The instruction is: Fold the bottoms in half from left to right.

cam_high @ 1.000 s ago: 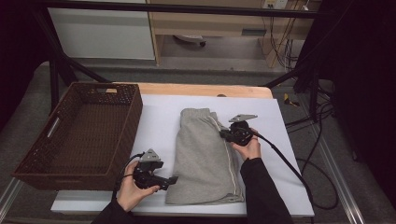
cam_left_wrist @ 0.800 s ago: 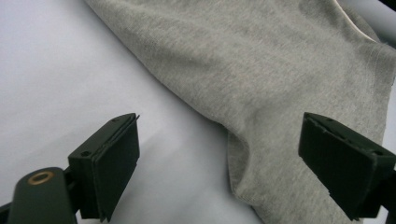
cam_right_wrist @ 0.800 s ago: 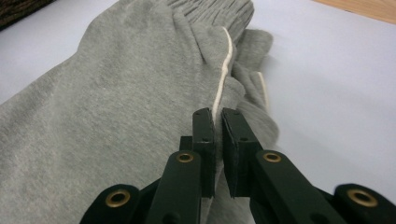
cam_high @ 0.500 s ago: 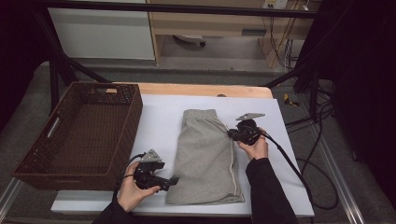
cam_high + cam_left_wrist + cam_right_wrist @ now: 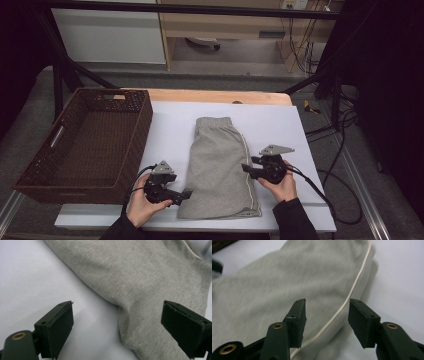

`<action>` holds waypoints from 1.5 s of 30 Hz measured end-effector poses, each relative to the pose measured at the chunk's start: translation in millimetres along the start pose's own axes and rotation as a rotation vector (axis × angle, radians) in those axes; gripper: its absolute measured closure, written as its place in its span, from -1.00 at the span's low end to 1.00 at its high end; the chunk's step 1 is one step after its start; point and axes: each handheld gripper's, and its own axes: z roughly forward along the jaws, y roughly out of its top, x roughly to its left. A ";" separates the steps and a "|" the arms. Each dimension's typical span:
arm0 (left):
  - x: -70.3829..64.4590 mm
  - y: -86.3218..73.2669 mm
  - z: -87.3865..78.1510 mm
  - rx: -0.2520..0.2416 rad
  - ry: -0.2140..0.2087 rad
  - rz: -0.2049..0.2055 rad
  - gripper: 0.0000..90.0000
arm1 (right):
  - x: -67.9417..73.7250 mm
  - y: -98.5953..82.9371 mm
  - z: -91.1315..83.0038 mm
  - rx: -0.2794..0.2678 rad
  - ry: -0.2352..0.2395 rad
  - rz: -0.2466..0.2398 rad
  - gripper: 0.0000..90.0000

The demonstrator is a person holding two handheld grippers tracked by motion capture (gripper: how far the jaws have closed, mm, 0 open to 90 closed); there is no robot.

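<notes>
Two tools: both mine, jaws spread, gripping nothing
Shorts (image 5: 220,167): grey, flat mid-table (image 5: 280,125), waistband at the far end
Left tool (image 5: 186,194): at the near left hem corner, cloth between its jaws
Right tool (image 5: 246,167): over the right edge's white stripe (image 5: 352,293)
Basket (image 5: 135,145): brown wicker, left of the shorts

High view above, facing forward-down; 2 close tool views, shared grey shorts (image 5: 218,165).
</notes>
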 end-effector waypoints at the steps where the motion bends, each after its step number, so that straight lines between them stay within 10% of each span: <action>1: 0.0 -0.2 0.4 0.002 0.000 -0.001 -0.76 | 3.1 -7.3 -2.0 0.006 0.008 0.002 0.11; 14: -2.3 -1.2 1.6 0.004 -0.005 -0.003 -0.76 | 18.4 -37.8 -10.3 0.088 0.055 0.040 0.88; 26: -3.9 -1.8 4.0 0.008 -0.023 -0.038 -0.60 | 4.9 -40.7 -25.2 0.124 0.039 0.071 0.90; 36: -8.9 -5.4 10.1 0.021 -0.040 -0.052 0.25 | 5.1 -43.6 -17.2 0.075 -0.024 0.041 0.08; 40: -12.4 -7.0 12.9 0.046 -0.076 -0.071 0.70 | 3.8 -46.1 -8.9 0.084 -0.002 0.056 0.16; 45: -12.4 -6.7 11.6 0.070 -0.091 -0.093 0.93 | 5.7 -46.2 -6.1 0.090 0.063 0.074 0.75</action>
